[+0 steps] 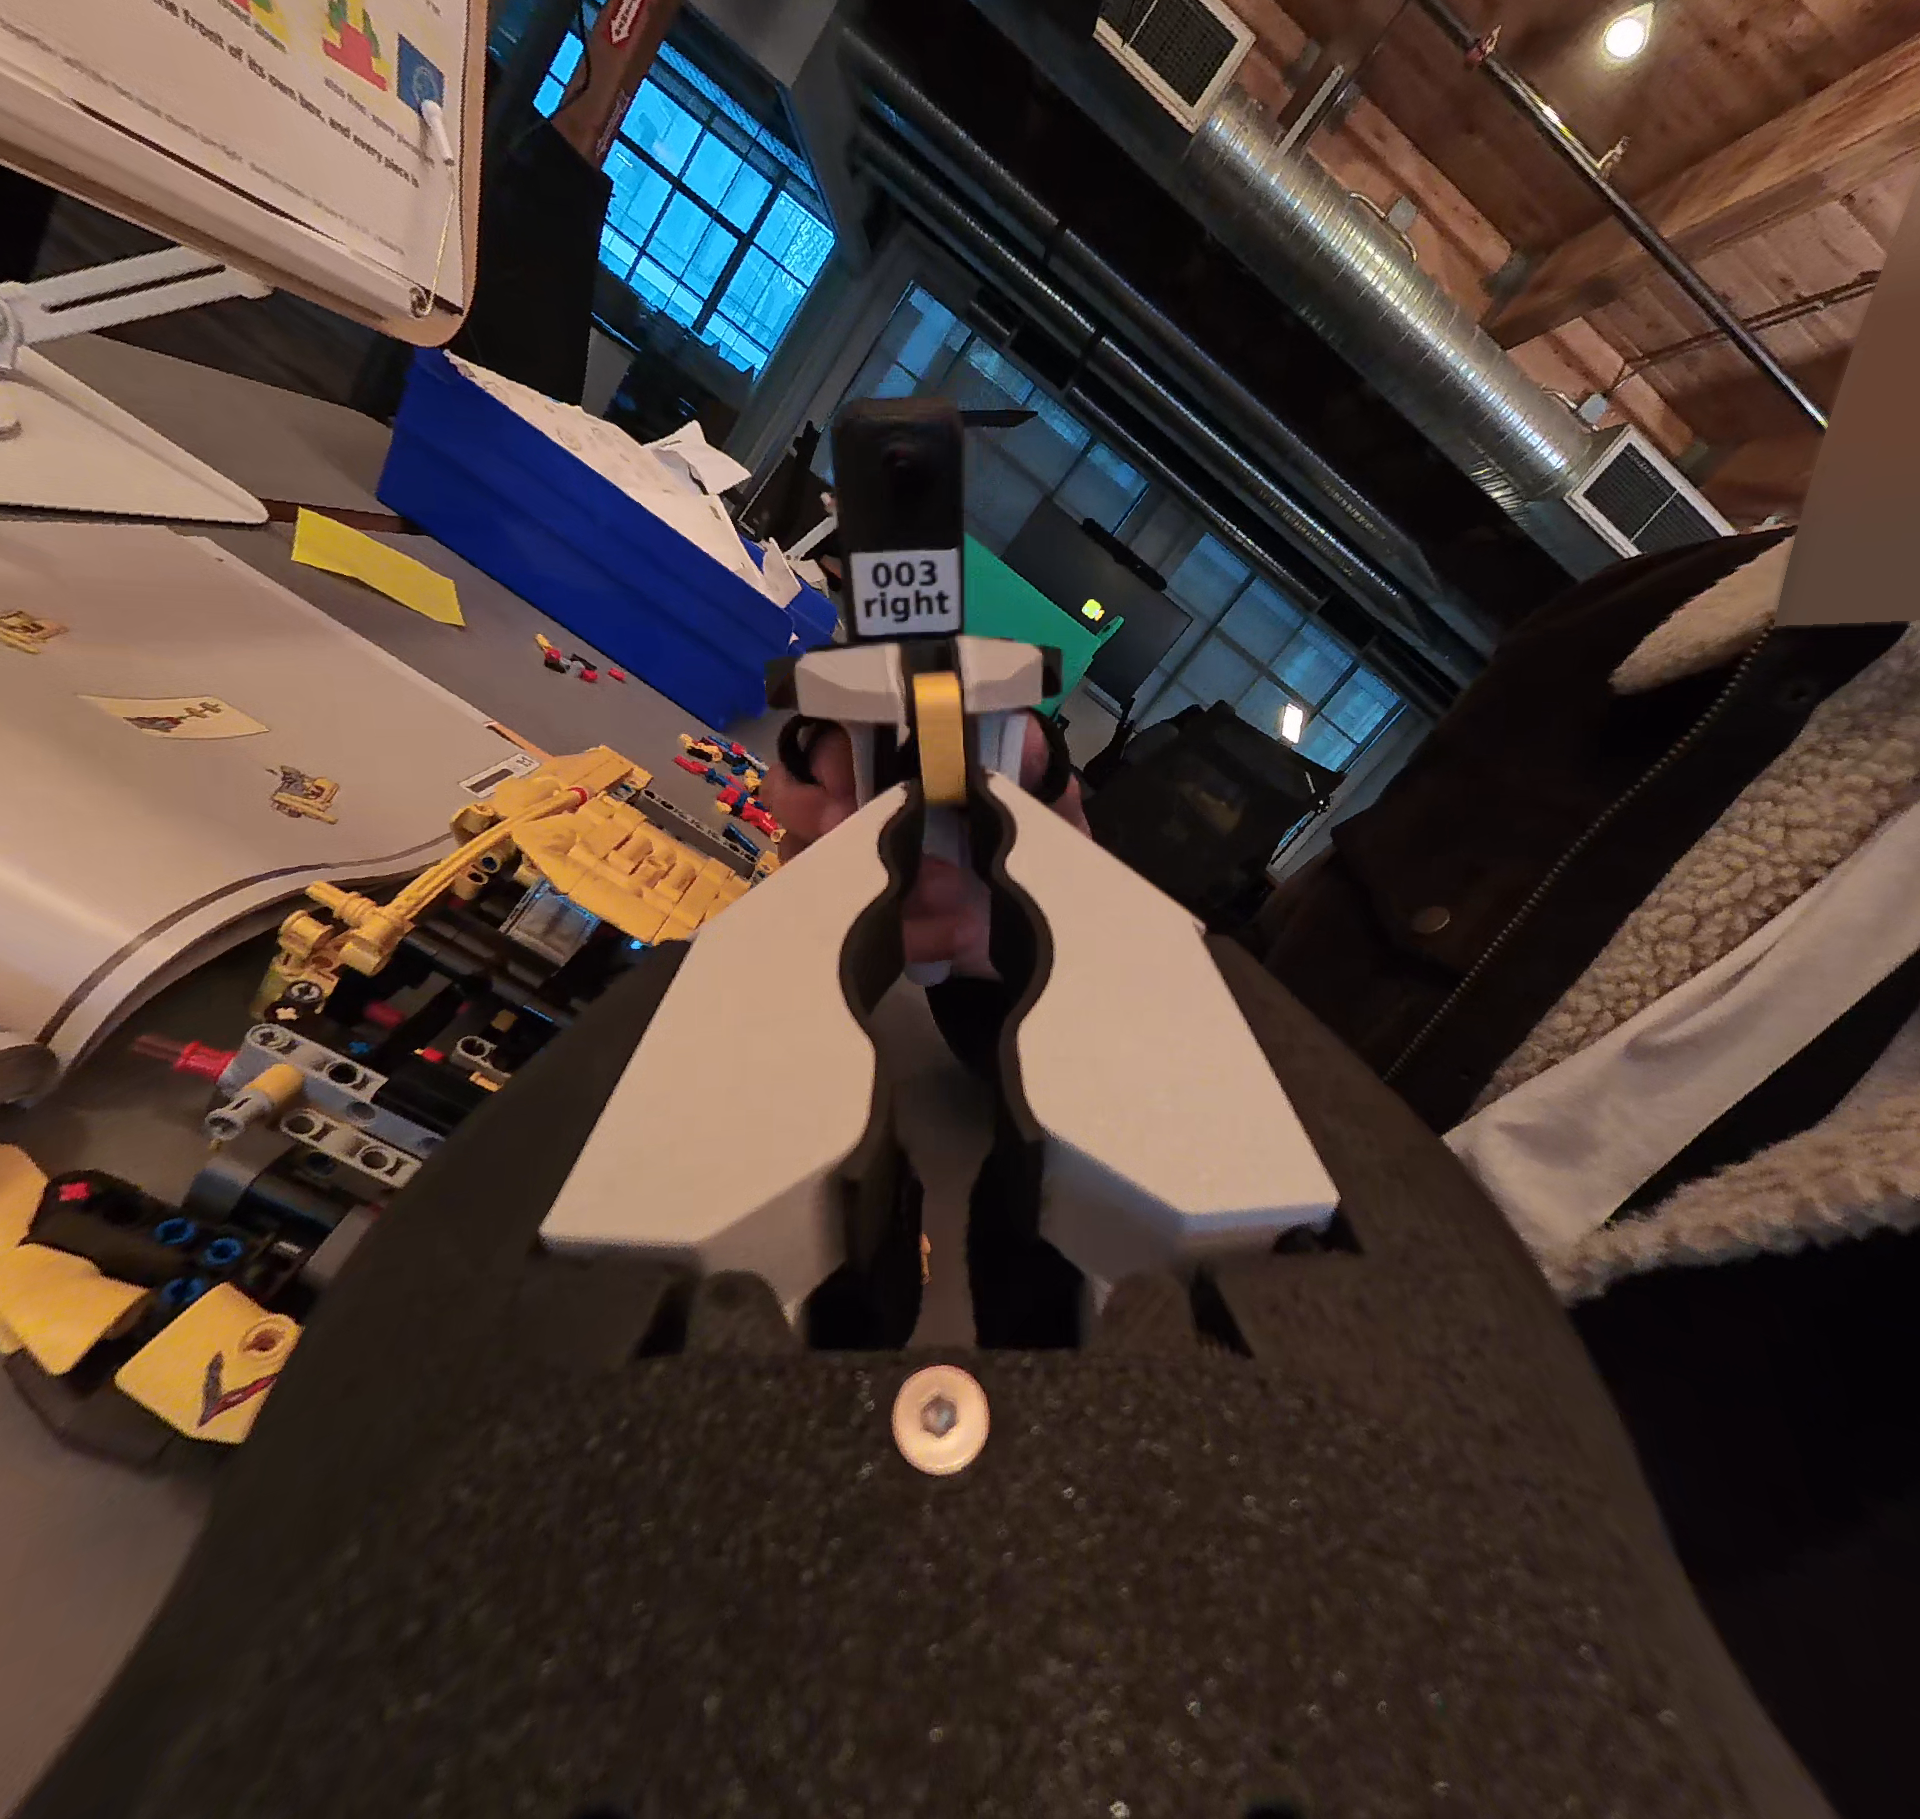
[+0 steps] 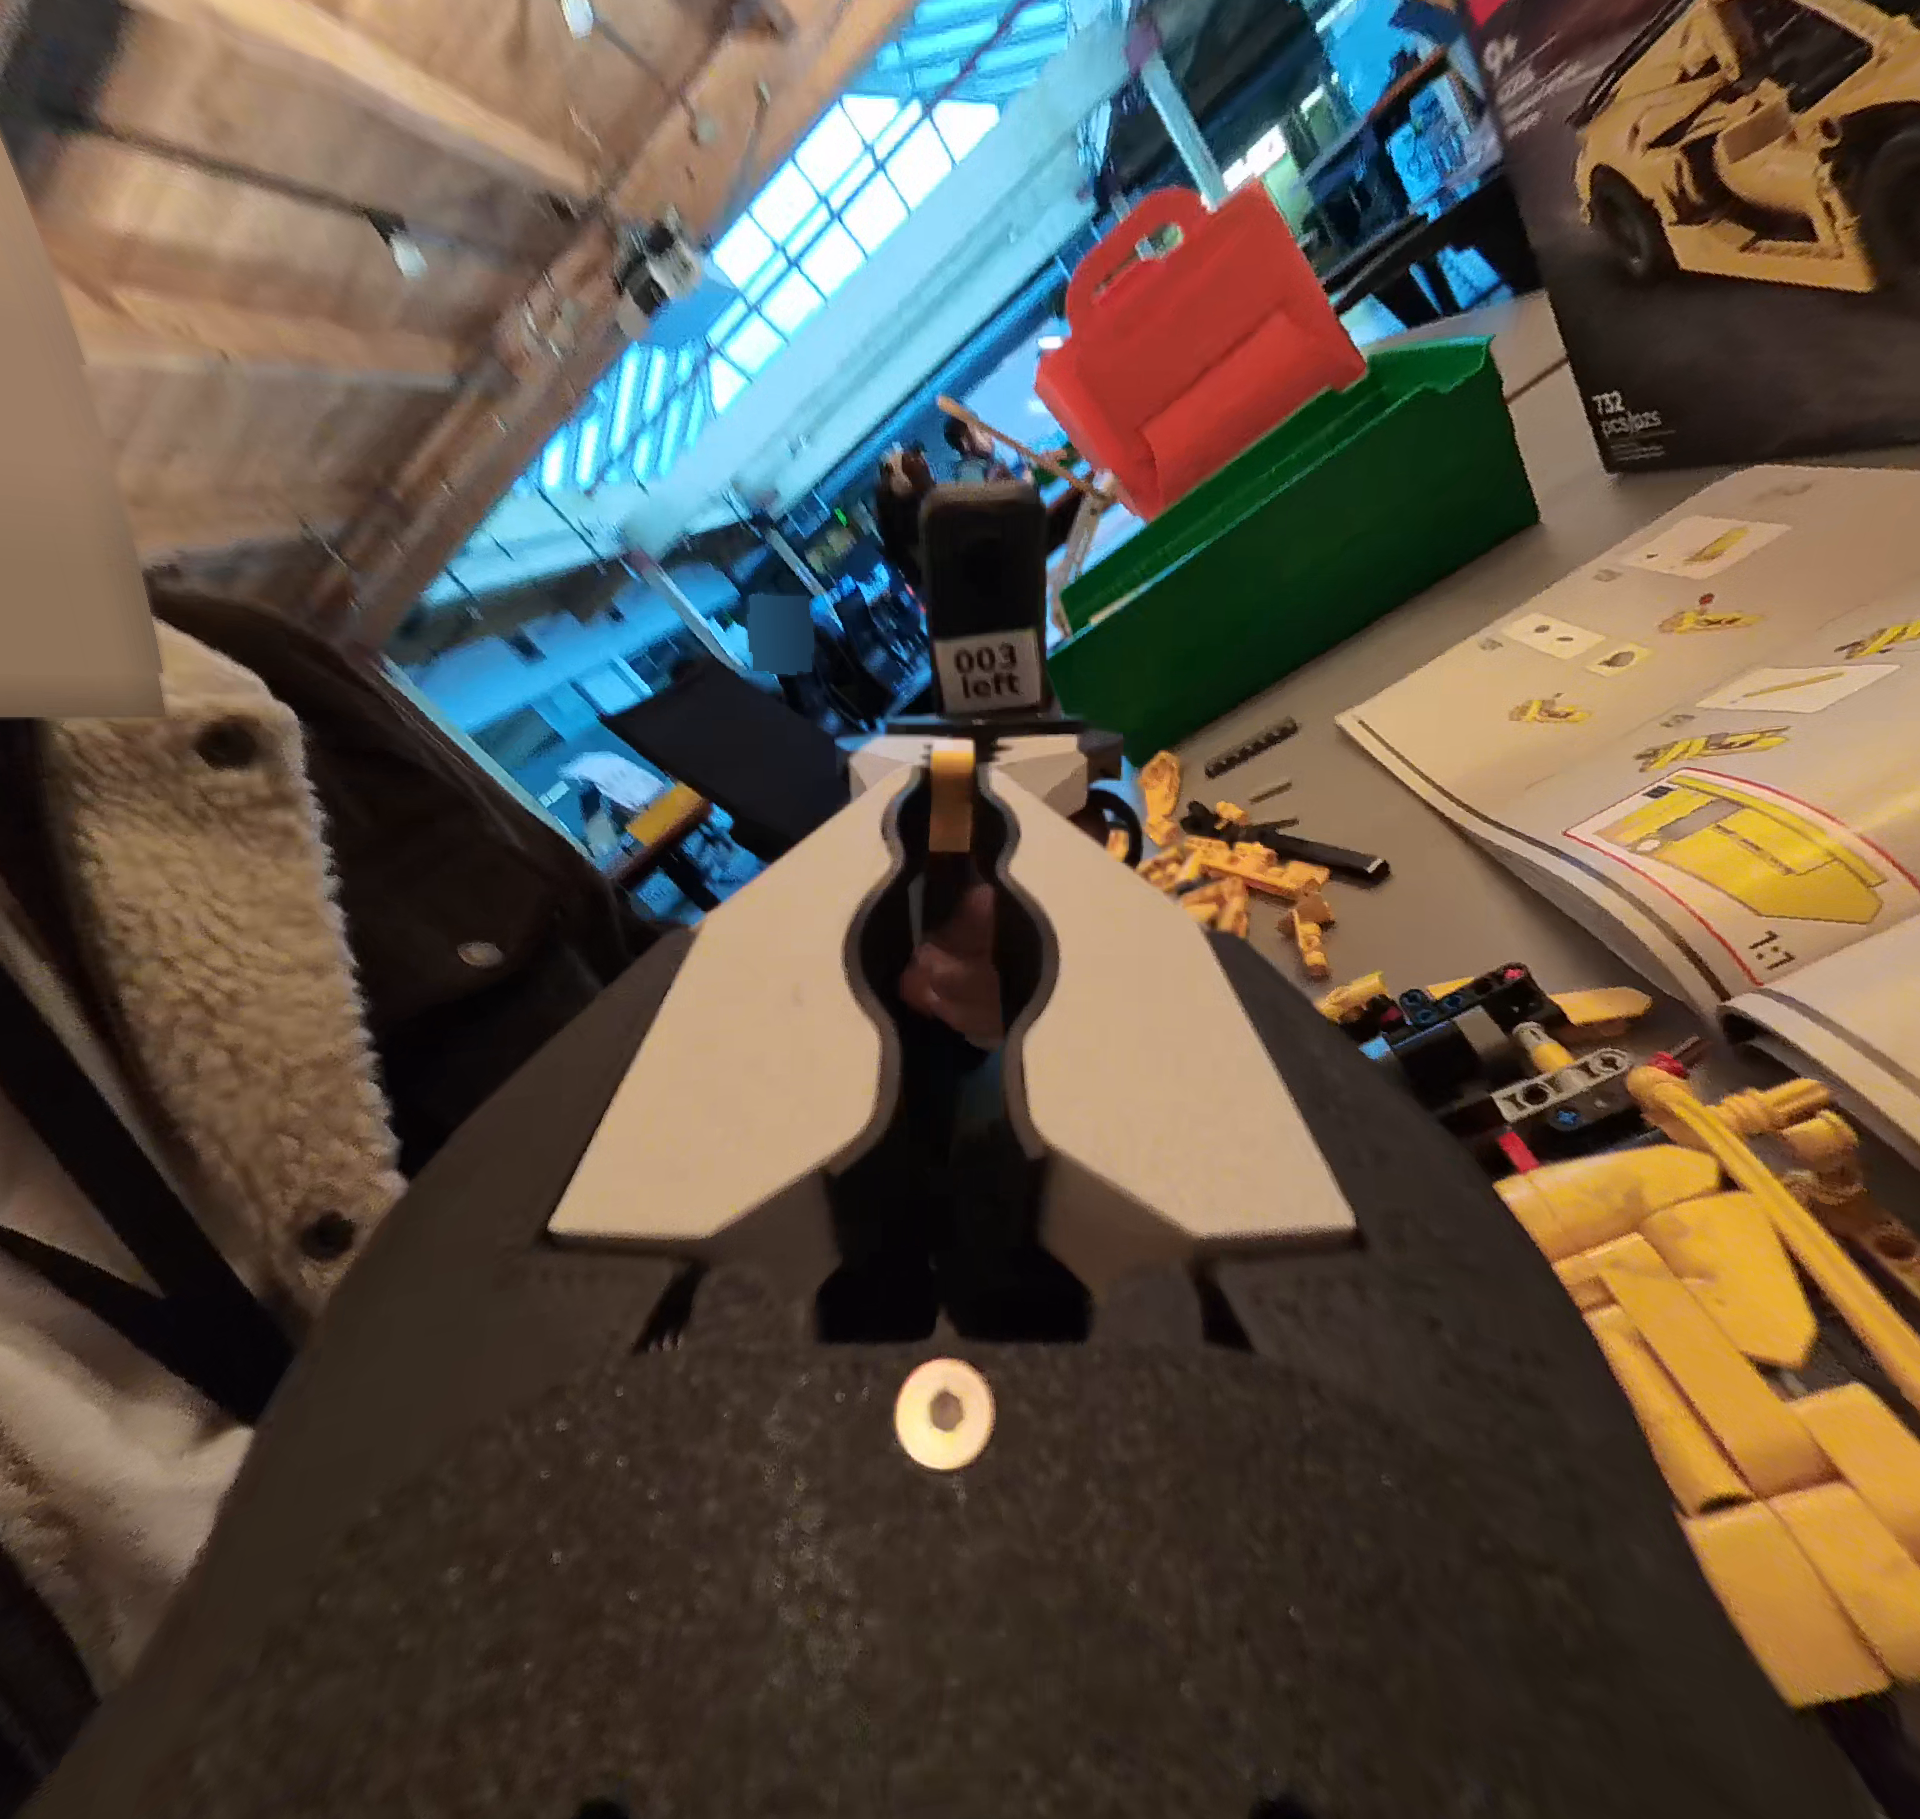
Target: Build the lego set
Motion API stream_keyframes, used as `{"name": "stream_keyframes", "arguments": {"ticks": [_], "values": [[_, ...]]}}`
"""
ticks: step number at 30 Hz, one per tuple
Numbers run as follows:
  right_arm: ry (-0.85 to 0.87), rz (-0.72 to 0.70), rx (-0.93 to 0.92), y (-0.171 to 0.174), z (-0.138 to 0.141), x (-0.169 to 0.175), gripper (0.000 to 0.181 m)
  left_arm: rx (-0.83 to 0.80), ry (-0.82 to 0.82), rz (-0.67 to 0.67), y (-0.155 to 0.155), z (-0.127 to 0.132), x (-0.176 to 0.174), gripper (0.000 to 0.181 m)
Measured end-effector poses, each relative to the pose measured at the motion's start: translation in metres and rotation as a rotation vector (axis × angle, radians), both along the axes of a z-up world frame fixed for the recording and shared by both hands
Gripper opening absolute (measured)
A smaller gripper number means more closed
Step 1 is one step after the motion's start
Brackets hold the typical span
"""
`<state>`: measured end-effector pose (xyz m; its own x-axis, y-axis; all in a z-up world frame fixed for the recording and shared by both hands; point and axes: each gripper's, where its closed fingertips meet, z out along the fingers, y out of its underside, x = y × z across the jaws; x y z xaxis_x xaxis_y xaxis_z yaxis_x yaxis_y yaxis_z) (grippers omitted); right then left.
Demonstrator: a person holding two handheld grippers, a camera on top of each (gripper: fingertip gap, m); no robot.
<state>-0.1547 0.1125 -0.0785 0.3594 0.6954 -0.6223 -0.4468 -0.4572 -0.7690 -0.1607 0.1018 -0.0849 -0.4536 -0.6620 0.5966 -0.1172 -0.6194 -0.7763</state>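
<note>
Grey matte tabletop (image 1: 343, 450) under timber ceiling and a ribbed silver duct (image 1: 1382, 283); blue-lit windows beyond. Both tools tipped upward, facing each other tip to tip. Left gripper (image 1: 940, 834) and right gripper (image 2: 948, 803), grey wedge fingers with black wavy pads, each clenched on one small smooth yellow lego piece (image 1: 941, 741) between them. Half-built yellow-and-black lego car (image 1: 582, 865) lies left of the left gripper, beside the open instruction booklet (image 1: 156, 730). Blue plastic bin (image 1: 582, 522) farther off.
</note>
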Motion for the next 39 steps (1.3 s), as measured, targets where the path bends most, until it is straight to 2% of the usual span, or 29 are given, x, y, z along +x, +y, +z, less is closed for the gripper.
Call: {"name": "stream_keyframes", "arguments": {"ticks": [3,5,10,13,15,17,22,24,25,27,29,32,35,39], "values": [[0.014,-0.020,-0.014,0.002,-0.001,0.006,0.006,0.010,-0.008,0.009,-0.001,0.000,0.001,0.000],[0.009,-0.019,-0.009,0.002,0.001,0.004,0.006,0.017,-0.007,0.010,-0.003,0.000,0.002,0.001],[-0.024,-0.067,-0.016,0.006,-0.003,0.007,0.006,-0.015,0.017,0.030,0.005,-0.005,0.005,0.022],[-0.046,-0.064,-0.025,0.006,-0.006,0.004,0.006,-0.006,0.024,0.055,0.008,-0.006,0.006,0.024],[-0.069,-0.050,-0.028,0.005,-0.008,-0.001,0.006,-0.011,0.022,0.055,0.008,-0.006,0.007,0.023],[-0.091,-0.057,-0.025,0.005,-0.010,-0.004,0.006,-0.005,0.014,0.049,0.007,-0.006,0.006,0.009],[-0.081,-0.038,-0.013,0.004,-0.007,-0.006,0.006,0.016,-0.001,0.052,0.005,-0.003,0.003,0.008],[-0.161,-0.038,0.016,-0.001,-0.007,-0.002,0.009,0.020,-0.004,0.031,0.002,-0.005,0.001,0.008],[-0.219,-0.074,0.039,-0.004,-0.004,0.010,0.014,0.016,-0.004,0.020,0.000,-0.006,-0.001,0.008],[-0.373,-0.102,0.092,-0.027,-0.001,0.034,0.012,-0.011,0.000,-0.012,-0.001,-0.008,-0.004,0.008],[-0.626,-0.052,0.068,-0.064,-0.029,0.053,0.014,-0.046,-0.005,-0.046,-0.003,-0.008,-0.005,0.008],[-0.902,0.020,-0.049,-0.118,-0.098,0.071,0.022,-0.071,0.000,-0.098,-0.009,-0.008,-0.005,0.008],[-0.945,0.022,-0.115,-0.146,-0.140,0.064,0.022,-0.064,0.007,-0.126,-0.016,-0.009,-0.003,0.007],[-1.035,-0.025,-0.037,-0.139,-0.155,0.059,0.021,-0.081,0.010,-0.164,-0.021,-0.012,-0.001,0.007]]}}
